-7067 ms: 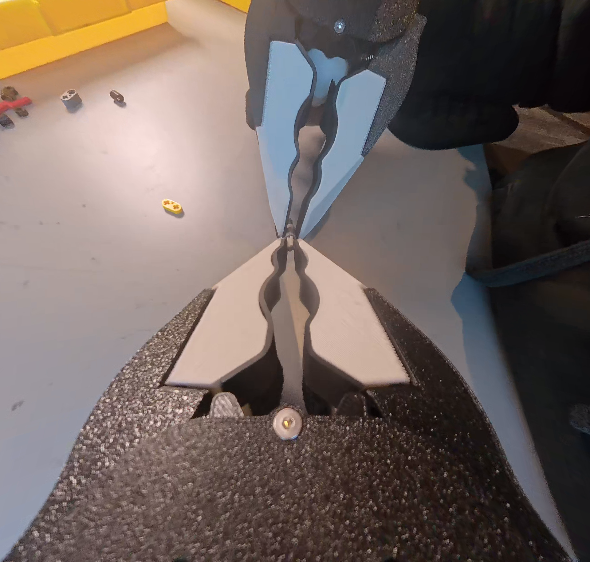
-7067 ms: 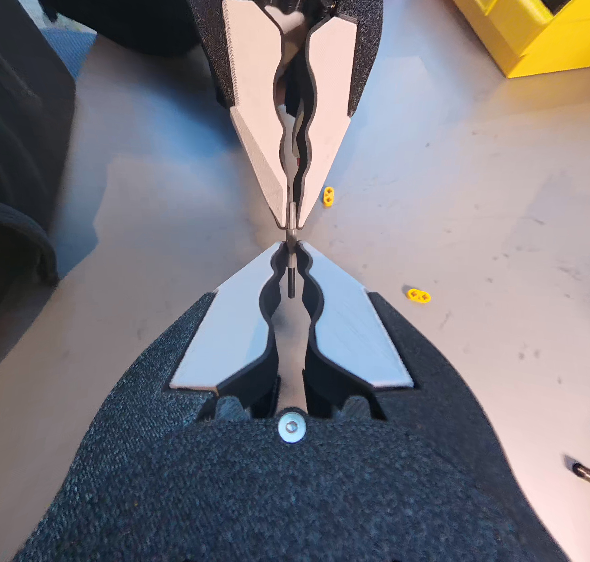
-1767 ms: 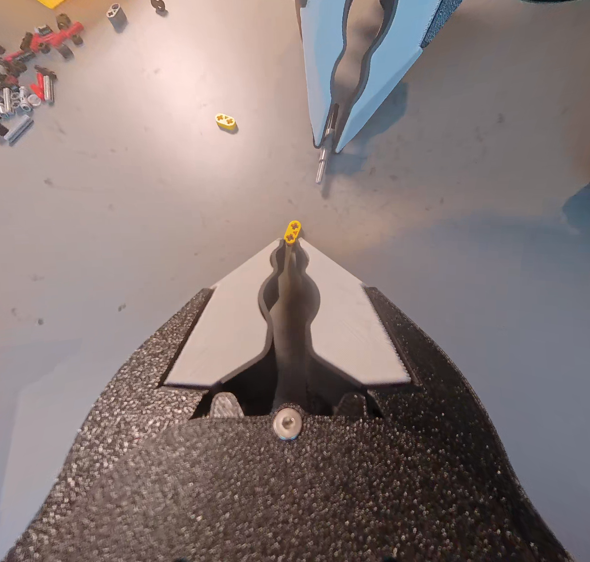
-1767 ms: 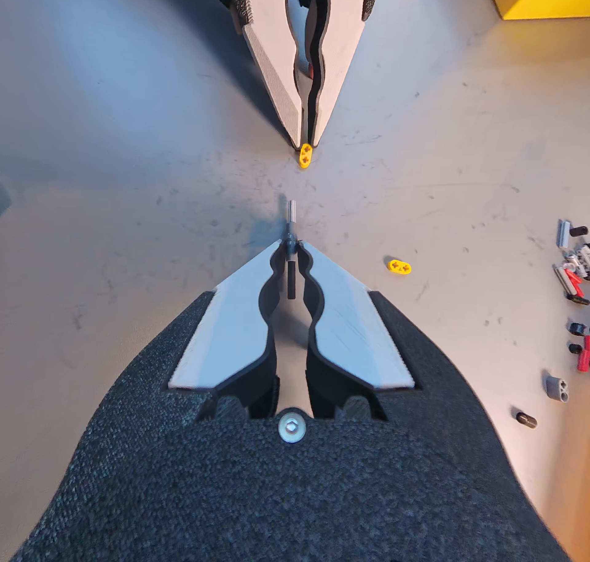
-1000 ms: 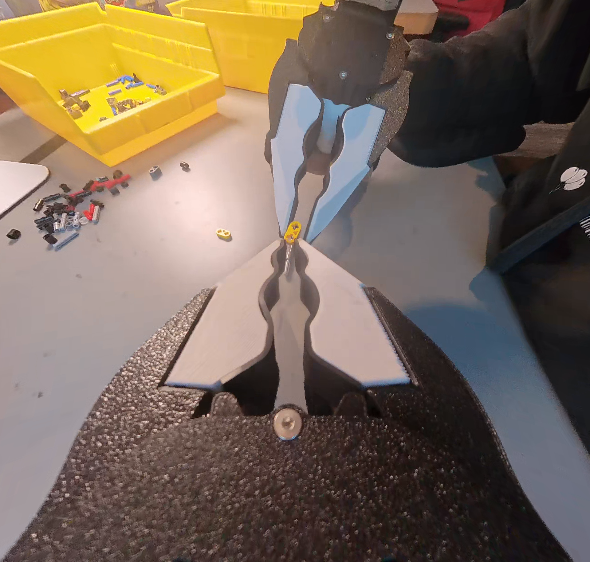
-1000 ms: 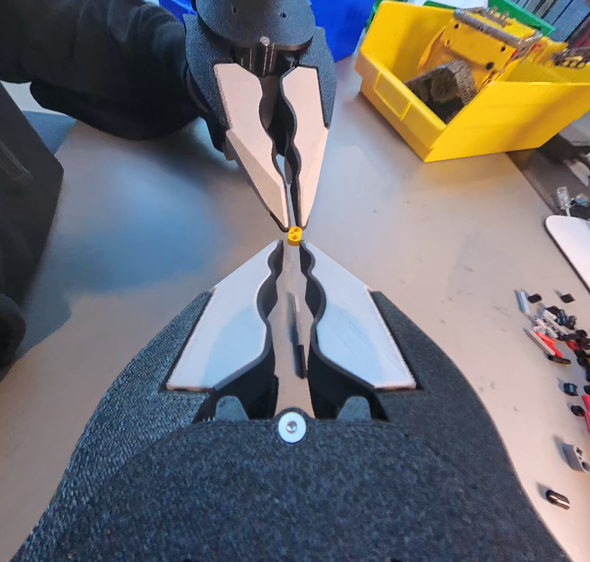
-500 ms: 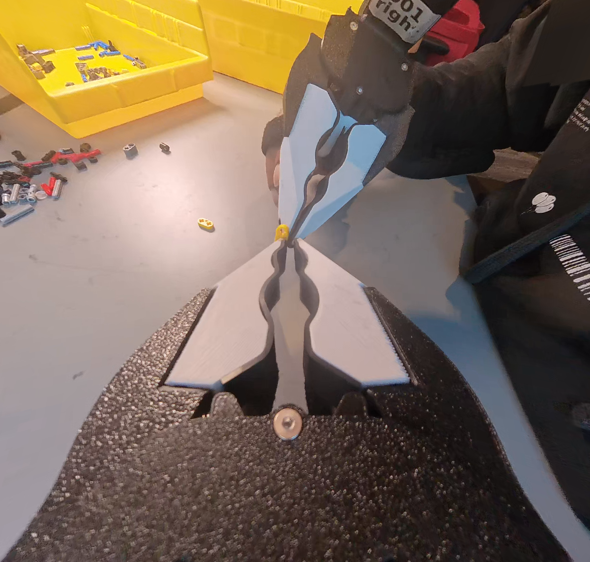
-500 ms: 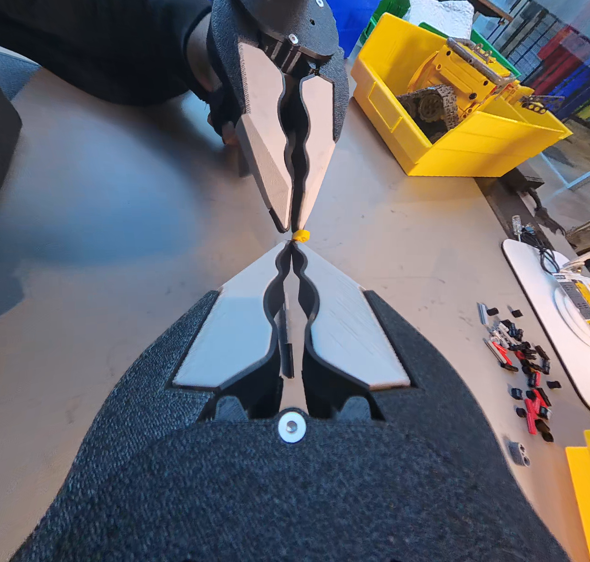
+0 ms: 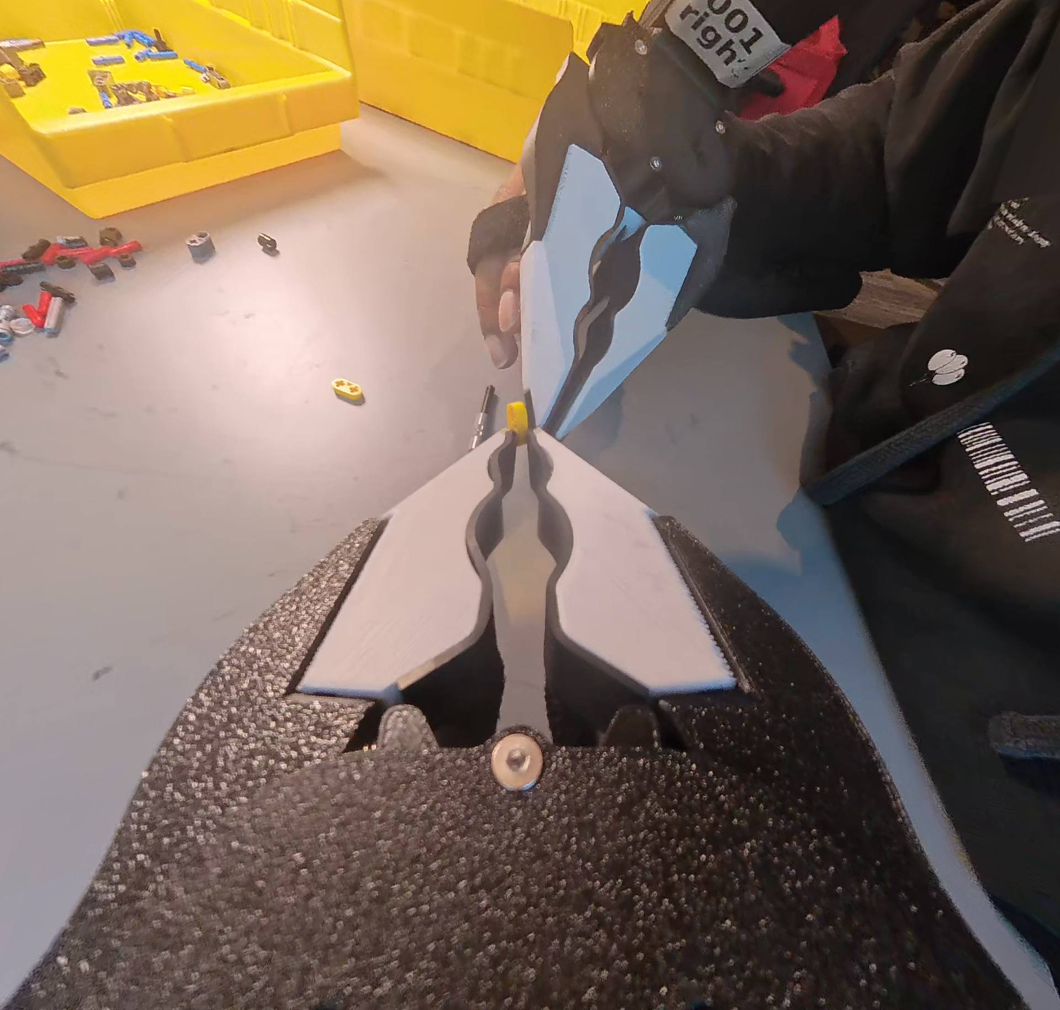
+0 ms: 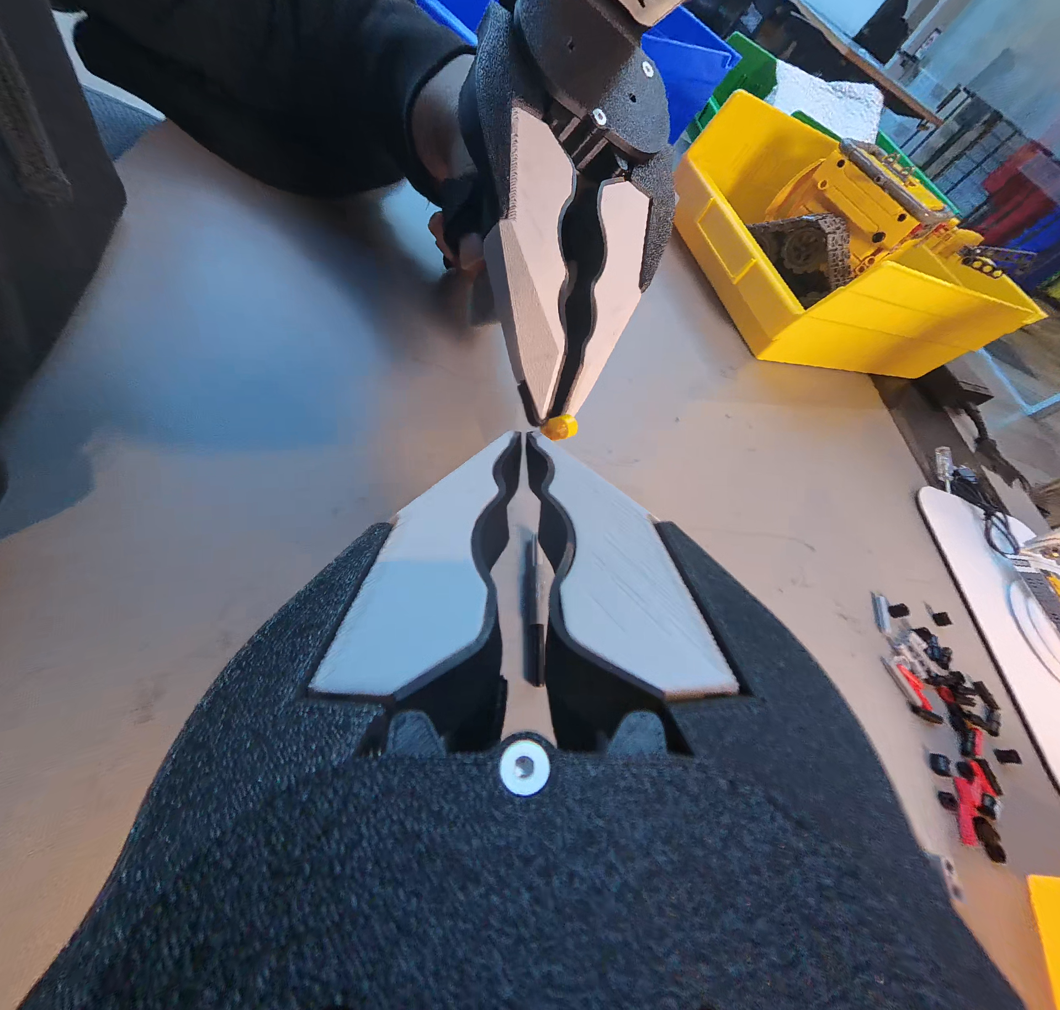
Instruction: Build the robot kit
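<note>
My left gripper (image 9: 519, 438) is shut on a small yellow link (image 9: 516, 416), held edge-on above the grey table (image 9: 229, 495). My right gripper (image 10: 525, 438) is shut with nothing between its tips. The two grippers meet tip to tip; the right one (image 9: 544, 423) comes down from the upper right. In the right wrist view the yellow link (image 10: 559, 426) sits just right of my right tips, at the end of the left gripper (image 10: 549, 409). A thin grey and black axle (image 9: 480, 417) lies on the table under the tips, and shows through the right jaw gap (image 10: 533, 610).
A second yellow link (image 9: 347, 389) lies on the table to the left. Loose red, black and grey parts (image 9: 57, 277) lie near yellow bins (image 9: 172, 139). The right view shows a yellow bin with a model (image 10: 860, 323), a blue bin (image 10: 688, 65), a white board (image 10: 975, 569) and more parts (image 10: 958, 718). My left and right fingertips are right by each other.
The right gripper held the axle 1.8 s ago; the axle now lies on the table. Both grippers lifted and tilted tip to tip. The left still holds the yellow link.
</note>
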{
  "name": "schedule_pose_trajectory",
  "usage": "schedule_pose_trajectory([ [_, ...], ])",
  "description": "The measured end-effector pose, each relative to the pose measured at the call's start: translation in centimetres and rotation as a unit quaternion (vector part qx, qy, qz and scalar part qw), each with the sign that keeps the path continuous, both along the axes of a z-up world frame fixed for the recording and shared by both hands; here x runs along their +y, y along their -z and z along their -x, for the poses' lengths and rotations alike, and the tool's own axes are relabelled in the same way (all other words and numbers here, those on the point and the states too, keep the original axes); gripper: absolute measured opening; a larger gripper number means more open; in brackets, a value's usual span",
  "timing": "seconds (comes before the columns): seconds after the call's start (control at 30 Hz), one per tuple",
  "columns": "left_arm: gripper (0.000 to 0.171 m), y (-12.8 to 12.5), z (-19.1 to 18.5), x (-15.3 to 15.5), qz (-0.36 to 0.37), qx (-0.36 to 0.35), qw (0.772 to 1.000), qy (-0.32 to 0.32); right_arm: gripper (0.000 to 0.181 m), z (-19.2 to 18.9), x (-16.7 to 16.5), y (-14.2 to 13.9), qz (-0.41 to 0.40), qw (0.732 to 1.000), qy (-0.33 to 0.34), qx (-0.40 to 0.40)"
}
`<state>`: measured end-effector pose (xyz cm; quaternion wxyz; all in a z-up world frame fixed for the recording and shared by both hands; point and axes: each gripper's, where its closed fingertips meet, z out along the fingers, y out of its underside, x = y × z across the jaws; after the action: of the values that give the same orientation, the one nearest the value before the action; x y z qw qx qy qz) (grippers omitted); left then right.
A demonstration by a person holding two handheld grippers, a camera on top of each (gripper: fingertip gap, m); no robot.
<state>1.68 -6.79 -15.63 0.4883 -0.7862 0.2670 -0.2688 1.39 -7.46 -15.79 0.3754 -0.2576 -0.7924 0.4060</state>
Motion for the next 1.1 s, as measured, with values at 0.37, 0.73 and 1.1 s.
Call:
schedule_pose_trajectory([
  [0.37,0.003,-3.0,0.3,0.3,0.081,-0.218,0.973,-0.01,0.027,0.6,0.5,-3.2,-0.035,0.995,0.037,0.088],
  [0.73,0.003,-3.2,0.1,0.1,0.115,-0.279,0.953,0.003,0.015,1.0,0.7,-3.5,-0.018,0.995,0.051,0.089],
  [1.1,0.025,-6.7,0.7,0.2,-0.111,-0.134,0.984,-0.031,0.015,0.3,0.4,-7.4,0.477,0.877,-0.02,-0.058],
])
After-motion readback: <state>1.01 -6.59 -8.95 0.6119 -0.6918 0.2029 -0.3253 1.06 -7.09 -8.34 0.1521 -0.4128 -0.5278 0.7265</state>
